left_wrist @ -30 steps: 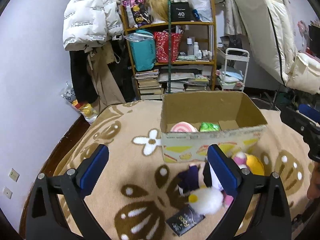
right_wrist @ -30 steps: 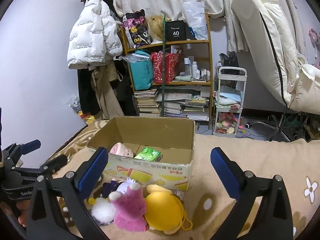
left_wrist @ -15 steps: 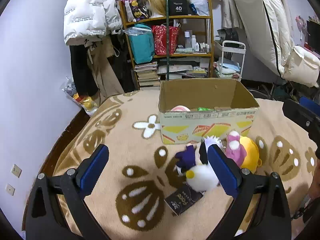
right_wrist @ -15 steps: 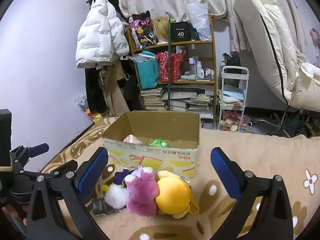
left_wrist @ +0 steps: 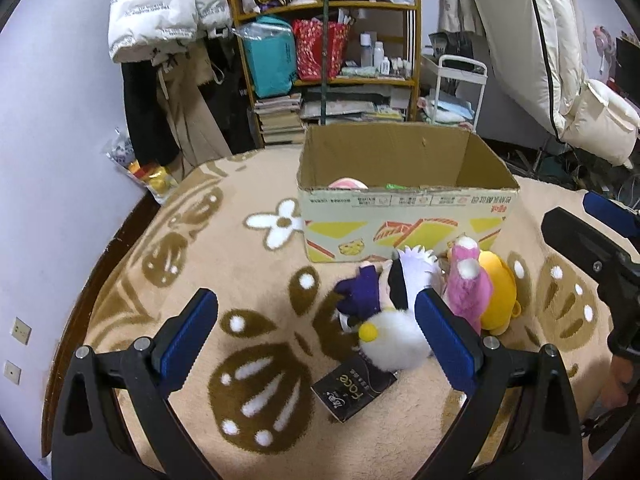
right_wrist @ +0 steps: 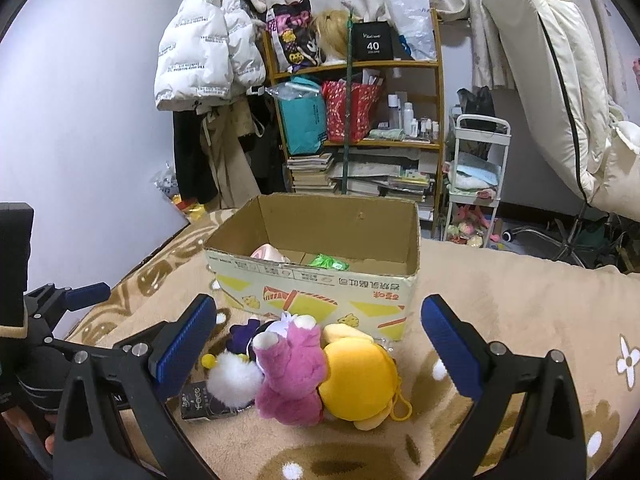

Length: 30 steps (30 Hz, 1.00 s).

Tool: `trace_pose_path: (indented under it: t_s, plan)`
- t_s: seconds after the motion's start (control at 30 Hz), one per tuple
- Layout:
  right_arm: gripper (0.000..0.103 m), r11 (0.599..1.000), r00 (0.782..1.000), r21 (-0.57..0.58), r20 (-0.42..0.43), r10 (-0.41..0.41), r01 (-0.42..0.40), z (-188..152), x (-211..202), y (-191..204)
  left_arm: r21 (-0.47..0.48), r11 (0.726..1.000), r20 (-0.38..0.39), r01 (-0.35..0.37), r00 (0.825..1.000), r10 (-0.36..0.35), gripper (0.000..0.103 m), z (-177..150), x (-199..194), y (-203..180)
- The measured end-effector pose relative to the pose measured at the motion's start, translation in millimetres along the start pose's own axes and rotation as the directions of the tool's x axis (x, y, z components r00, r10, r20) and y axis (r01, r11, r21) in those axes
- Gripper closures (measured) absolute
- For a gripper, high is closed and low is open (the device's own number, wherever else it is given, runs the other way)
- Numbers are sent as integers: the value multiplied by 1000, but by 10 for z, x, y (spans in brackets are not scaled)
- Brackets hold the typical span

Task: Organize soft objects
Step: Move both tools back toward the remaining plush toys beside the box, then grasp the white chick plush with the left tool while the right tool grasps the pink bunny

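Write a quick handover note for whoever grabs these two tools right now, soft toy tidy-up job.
Left tool: open, empty, low over the rug.
Right tool: open, empty, pointed at the toy pile.
Cardboard box stands open on the rug; a pink item and a green packet are already in it.
Still outside, bunched against the box front: pink plush, yellow plush, white fluffy toy, purple-and-black plush.
A black packet lies by the white toy.
Left: box the four plush toys.
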State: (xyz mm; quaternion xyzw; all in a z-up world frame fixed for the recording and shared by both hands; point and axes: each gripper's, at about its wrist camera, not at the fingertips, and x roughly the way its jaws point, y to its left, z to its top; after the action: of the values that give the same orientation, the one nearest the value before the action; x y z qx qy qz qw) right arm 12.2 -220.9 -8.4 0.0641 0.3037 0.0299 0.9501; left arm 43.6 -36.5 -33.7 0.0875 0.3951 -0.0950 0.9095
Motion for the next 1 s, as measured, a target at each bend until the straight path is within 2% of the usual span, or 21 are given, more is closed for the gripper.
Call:
trace_pose_path:
  t_s: [0.47, 0.63, 1.0]
  plan:
    - [0, 999, 993, 19, -113, 37, -35, -39, 404, -12, 14, 999, -116, 39, 993, -37, 5, -45, 366, -152]
    - [0, 998, 987, 22, -149, 53, -50, -51, 519, -9, 17, 1000, -139, 17, 990, -15, 5, -62, 455, -179]
    - [0, 996, 974, 51, -210, 82, -73, -90, 708, -63, 24, 998, -211, 65, 976, -59, 5, -102, 629, -208]
